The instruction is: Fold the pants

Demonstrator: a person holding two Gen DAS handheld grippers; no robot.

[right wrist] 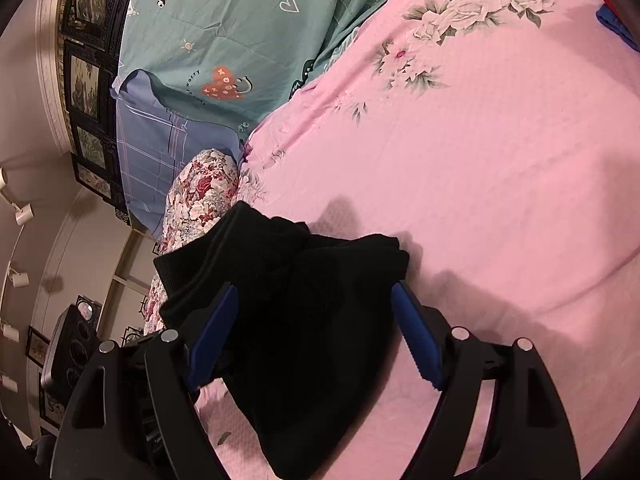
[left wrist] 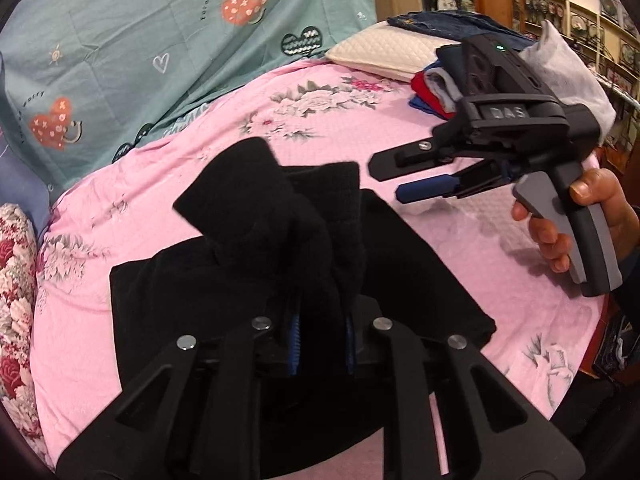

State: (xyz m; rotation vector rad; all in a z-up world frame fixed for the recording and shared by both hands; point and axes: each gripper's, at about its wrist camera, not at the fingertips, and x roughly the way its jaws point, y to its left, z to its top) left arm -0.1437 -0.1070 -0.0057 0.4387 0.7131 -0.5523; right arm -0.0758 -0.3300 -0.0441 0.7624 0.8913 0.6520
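Note:
Black pants point(left wrist: 280, 248) lie partly folded on the pink floral bedsheet point(left wrist: 400, 240), with one bunched end lifted off the flat part. My left gripper point(left wrist: 322, 332) is shut on that bunched fabric, and cloth covers most of its blue pads. My right gripper point(left wrist: 384, 180) hovers to the right of the pants, held by a hand point(left wrist: 560, 232), its jaws apart and empty. In the right wrist view the right gripper point(right wrist: 314, 291) stands wide open above the pants point(right wrist: 300, 320), with both blue pads clear of the fabric.
A stack of folded clothes point(left wrist: 436, 84) and a white quilted pillow point(left wrist: 380, 52) sit at the far right of the bed. A teal quilt point(left wrist: 160, 40) lies along the back. A red floral pillow point(left wrist: 16, 280) is at the left edge.

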